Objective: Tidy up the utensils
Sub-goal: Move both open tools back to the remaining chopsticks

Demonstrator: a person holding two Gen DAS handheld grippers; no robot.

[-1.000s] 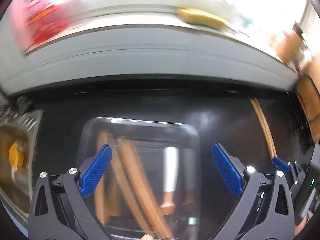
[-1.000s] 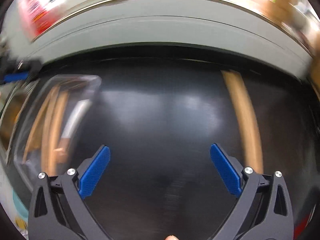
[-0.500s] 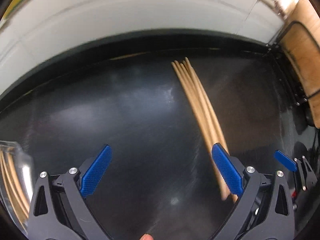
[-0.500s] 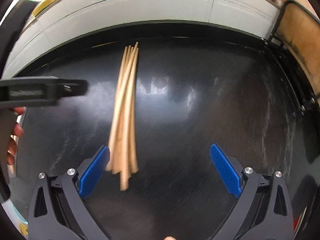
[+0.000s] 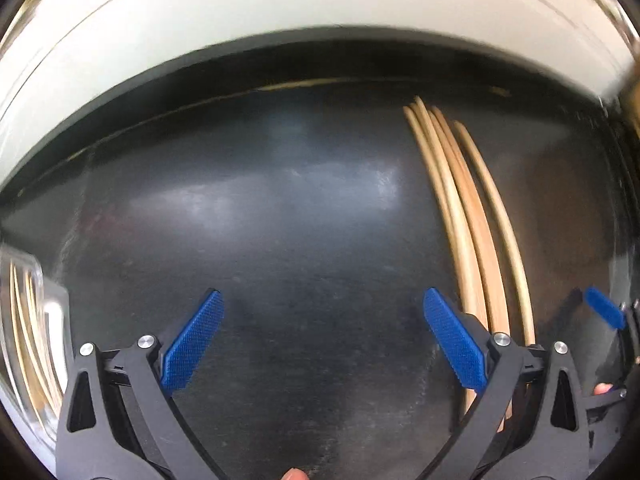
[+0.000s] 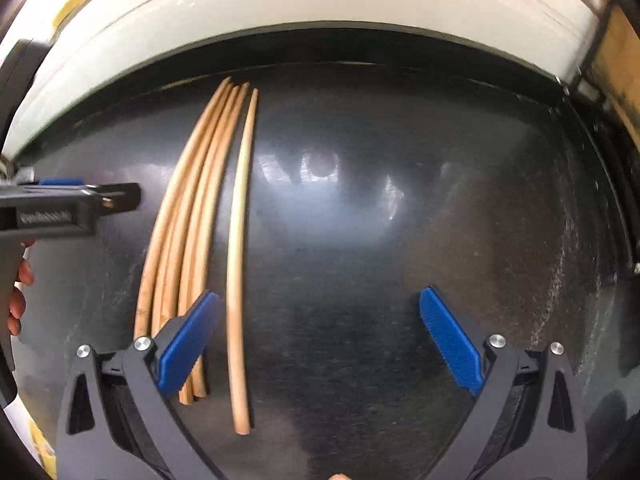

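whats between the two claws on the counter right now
The chopsticks lie between the left claw and the right claw, on the dark counter; the right wrist view shows it.

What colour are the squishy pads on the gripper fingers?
Bright blue, with a fine bumpy texture. The pads show best in the right wrist view.

Pale wooden chopsticks [image 6: 192, 216] lie flat on a glossy black countertop [image 6: 380, 240], their tapered tips pointing toward its far edge below a white wall. Four rest bunched side by side, touching along their length; a fifth chopstick [image 6: 239, 248] sits just apart on their right, its blunt end reaching nearest the camera. At the left edge of the left wrist view, a clear container [image 5: 48, 320] holds more wooden sticks (blurred, their count unclear), well apart from the loose group.
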